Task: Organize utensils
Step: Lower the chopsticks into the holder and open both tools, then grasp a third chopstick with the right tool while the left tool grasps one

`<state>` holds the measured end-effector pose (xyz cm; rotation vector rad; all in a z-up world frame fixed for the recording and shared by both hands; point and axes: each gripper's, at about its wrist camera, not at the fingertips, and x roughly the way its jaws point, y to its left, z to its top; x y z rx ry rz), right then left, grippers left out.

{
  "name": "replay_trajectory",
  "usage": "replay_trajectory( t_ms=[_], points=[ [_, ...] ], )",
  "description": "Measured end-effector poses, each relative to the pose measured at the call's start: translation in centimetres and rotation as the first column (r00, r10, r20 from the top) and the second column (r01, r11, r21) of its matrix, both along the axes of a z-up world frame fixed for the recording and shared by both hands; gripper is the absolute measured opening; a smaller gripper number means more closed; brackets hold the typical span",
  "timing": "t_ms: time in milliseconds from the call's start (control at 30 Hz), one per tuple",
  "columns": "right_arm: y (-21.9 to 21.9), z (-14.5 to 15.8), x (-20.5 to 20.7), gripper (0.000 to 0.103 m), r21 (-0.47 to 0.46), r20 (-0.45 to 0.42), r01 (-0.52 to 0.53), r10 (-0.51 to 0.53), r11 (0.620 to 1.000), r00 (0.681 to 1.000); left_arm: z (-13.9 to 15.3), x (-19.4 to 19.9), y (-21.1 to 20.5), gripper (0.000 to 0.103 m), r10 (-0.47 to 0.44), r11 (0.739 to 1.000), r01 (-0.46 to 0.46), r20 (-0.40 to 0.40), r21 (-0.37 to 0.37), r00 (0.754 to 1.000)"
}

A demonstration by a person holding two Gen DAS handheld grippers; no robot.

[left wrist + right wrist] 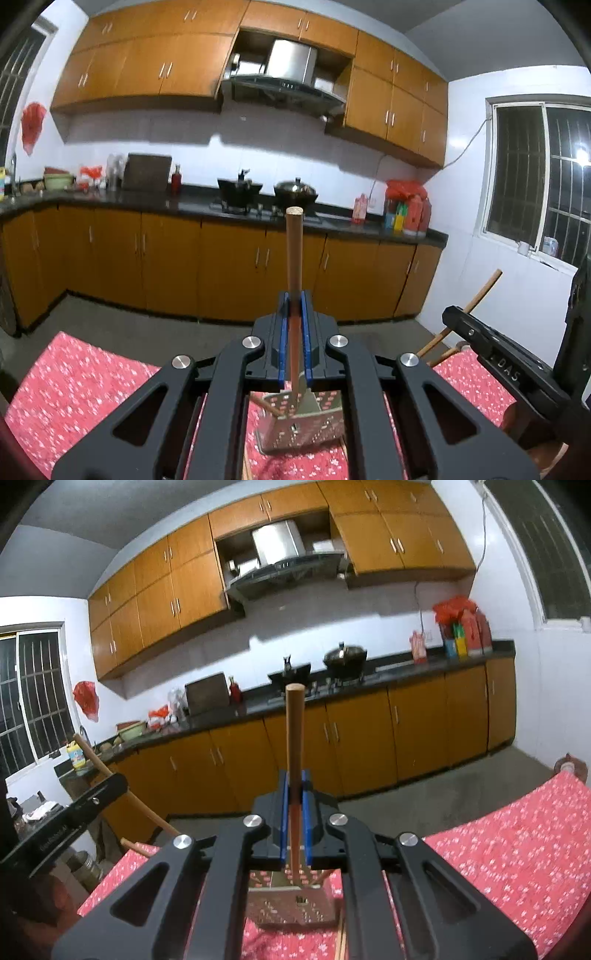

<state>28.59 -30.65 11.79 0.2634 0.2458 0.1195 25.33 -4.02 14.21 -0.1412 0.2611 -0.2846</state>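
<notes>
Red flowered cloth covers the table (74, 387), the broadest thing near the grippers, with orange cabinets (166, 258) and a dark countertop (192, 203) along the far wall. On the cloth, below both grippers, stands a perforated metal holder (303, 424), a square steel container with punched holes; the right wrist view shows it too, directly under that gripper.

Each gripper has its blue-padded jaws closed tight around one wooden chopstick. The left gripper (294, 314) clamps its chopstick (294, 251) partway along the shaft, blunt end up, with the lower end reaching down towards the holder's mouth. The right gripper (294, 794) holds a second chopstick (294, 731) the same way, also over the holder. Whether either lower tip is already inside the holder cannot be told. More wooden sticks (264, 404) lean in the holder or lie beside it.

A chopstick is likely light, stiff and smooth, so it may swing or slip in a loose pinch. A hold near the middle, as shown, looks sound: it leaves the lower end free to enter the holder. The holder seems light as well and could tip if a stick pushes against its rim.
</notes>
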Motion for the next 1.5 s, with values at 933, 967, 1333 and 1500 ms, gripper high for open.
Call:
replay_trajectory(
  t_ms=[933,967,1333,1500],
  points=[
    [-4.0,-6.5,-8.0,0.023,-0.026,-0.157,0.09,-0.093,0.996,0.983,-2.3,-6.8,5.9,0.029,0.047,0.996,-0.051,-0.052,-0.07,0.998],
    [-4.2,-8.2,-7.6,0.023,-0.026,-0.223,0.087,-0.091,0.996,0.971,-3.6,-6.8,6.0,0.029,0.05,0.997,-0.055,-0.09,-0.048,0.995],
    [-0.3,-20.8,-5.9,0.02,0.03,-0.575,-0.068,0.073,0.997,0.815,-16.1,-5.9,6.1,0.029,0.022,0.999,-0.001,-0.451,0.047,0.892],
    [0.9,-22.0,-5.8,0.009,-0.067,-0.594,-0.065,0.013,0.996,0.805,-18.5,-6.7,5.2,0.029,-0.011,0.998,0.041,-0.496,0.05,0.868]
  ],
)
